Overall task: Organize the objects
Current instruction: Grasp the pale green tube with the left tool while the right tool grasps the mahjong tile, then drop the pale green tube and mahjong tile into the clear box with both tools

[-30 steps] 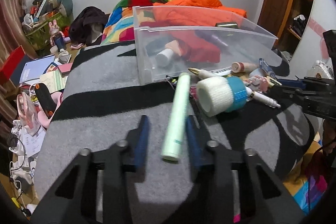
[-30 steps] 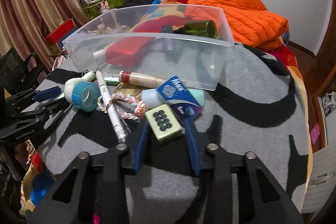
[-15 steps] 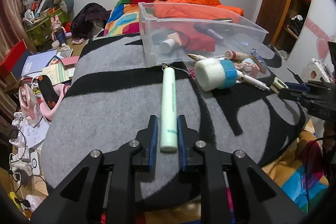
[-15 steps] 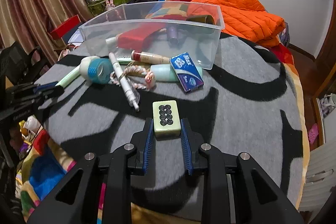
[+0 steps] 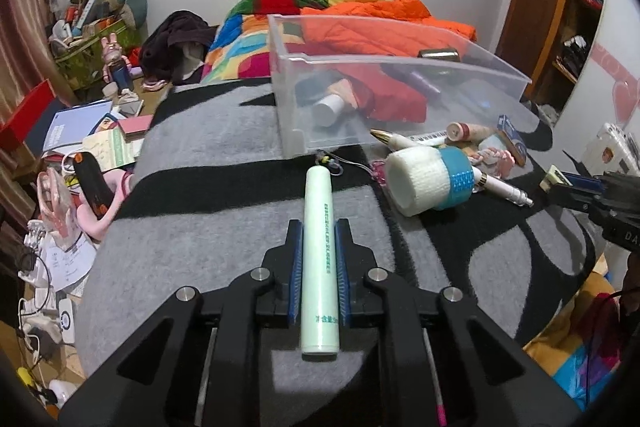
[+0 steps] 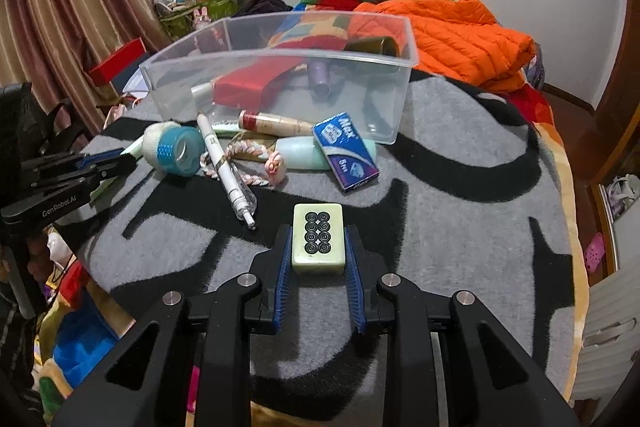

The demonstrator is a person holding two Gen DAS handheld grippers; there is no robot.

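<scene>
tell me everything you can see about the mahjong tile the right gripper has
The mahjong tile is a pale cream-green block with rounded edges, looking like glossy plastic or resin. Its upward face carries eight dark ringed circles in two columns of four. It lies flat, long side pointing away from the camera, clamped on both long sides by the right gripper's blue pads, above the grey and black blanket. Whether it touches the blanket is unclear.

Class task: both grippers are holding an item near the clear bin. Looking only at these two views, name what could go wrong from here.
1. The left gripper clamps the long pale green tube near its rear end only; the overhanging front may tilt or slip.
2. The right gripper pinches the cream mahjong tile by smooth sides; it may slide out.
3. The clear plastic bin has a tall wall, with the blue Max box and white pen lying before it; a low carry could knock them.
</scene>
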